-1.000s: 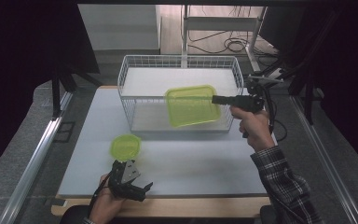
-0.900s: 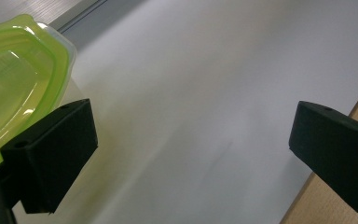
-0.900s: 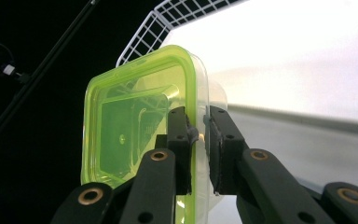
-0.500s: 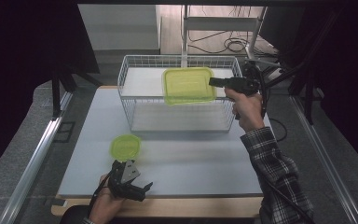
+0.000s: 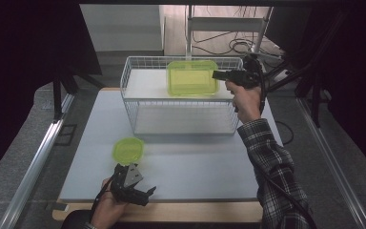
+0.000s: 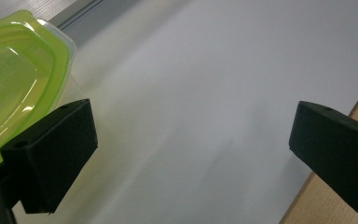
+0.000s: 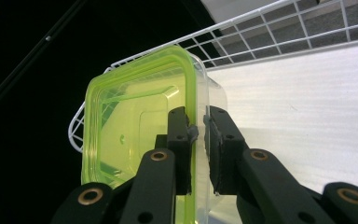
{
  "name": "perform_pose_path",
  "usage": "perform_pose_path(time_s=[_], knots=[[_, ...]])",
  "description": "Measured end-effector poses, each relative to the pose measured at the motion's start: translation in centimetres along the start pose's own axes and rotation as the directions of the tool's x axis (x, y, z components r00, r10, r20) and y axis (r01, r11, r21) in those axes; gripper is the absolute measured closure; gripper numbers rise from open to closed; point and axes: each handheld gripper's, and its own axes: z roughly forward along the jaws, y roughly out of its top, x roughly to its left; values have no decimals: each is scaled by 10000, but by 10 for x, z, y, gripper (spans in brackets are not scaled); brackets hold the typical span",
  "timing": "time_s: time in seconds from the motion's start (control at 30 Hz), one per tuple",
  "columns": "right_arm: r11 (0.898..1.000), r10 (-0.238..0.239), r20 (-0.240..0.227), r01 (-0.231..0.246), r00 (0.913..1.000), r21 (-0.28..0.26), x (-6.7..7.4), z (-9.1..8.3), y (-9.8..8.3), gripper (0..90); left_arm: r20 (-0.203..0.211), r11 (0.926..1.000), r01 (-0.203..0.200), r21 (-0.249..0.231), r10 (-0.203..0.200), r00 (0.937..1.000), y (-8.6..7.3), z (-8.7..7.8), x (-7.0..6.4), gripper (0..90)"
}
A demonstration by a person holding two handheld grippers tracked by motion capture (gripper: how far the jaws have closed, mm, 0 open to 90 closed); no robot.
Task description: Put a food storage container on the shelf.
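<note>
A white-topped bench (image 5: 195, 162) carries a white wire basket (image 5: 133, 102). Over the basket's far side, the right claw (image 5: 219, 75) is clamped on the rim of a square clear plastic container with a lime-green lid (image 5: 192, 77), holding it aloft. To do this well, lower it level and well inside the wires before letting go. A smaller round lime-green lidded tub (image 5: 127, 150) sits just beside the left claw (image 5: 148, 192), whose jaws are apart and empty.

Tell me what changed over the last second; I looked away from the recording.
The right hand-held gripper, shut on the lidded green container, carried it from over the wire basket's front toward its far side. The left hand-held gripper stayed open and low near the table's front edge, and the small green container stayed put.
</note>
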Motion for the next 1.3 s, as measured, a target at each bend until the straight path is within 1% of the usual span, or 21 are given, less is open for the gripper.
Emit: perform_pose_path(time_s=[0.07,0.13,0.2,0.33,0.4,0.47,0.5,0.6,0.7,0.8,0.87,0.93,1.17,1.3], knots=[[10000,77,83,-77,9999,-12,-1,3,1,800,2,10000,0,3,0,10000,0,0,0,6],[10000,43,237,-44,9997,46,-2,7,1,800,-2,10000,-8,9,8,10000,0,0,0,6],[9999,165,193,-165,9997,5,-4,9,0,799,35,10000,21,14,-21,10000,0,0,0,6],[9998,180,196,-179,9996,-8,-6,11,0,792,36,10000,7,33,-7,10000,0,1,-1,6],[10000,15,338,-17,9994,34,-6,13,1,772,24,10000,-17,54,17,10000,0,1,0,6],[9997,-210,603,203,9980,112,-5,15,1,753,12,10000,-48,83,48,10000,0,1,-1,6],[9997,-210,603,203,9980,112,-5,15,1,753,12,10000,-48,83,48,10000,0,1,-1,6],[9995,-299,810,293,9963,96,-5,19,1,735,18,9999,-81,119,81,10000,0,1,-1,5],[9986,-524,1049,514,9931,128,-4,22,1,722,24,9999,-89,128,88,10000,0,1,-1,5],[9967,-800,1326,777,9879,224,-2,26,2,716,27,9999,-84,137,84,10000,0,1,-1,5],[9970,-761,1295,739,9887,218,-1,29,2,716,35,9999,-86,143,86,10000,0,1,-1,5],[9970,-774,1333,759,9880,168,0,31,2,716,33,9999,-87,147,86,10000,0,1,-1,5],[9981,-605,1435,611,9878,4,3,35,0,716,52,9998,-106,174,105,9999,0,2,-1,5],[9979,-646,1511,646,9864,47,6,35,-1,714,42,9998,-129,181,128,9999,0,2,-1,5]])
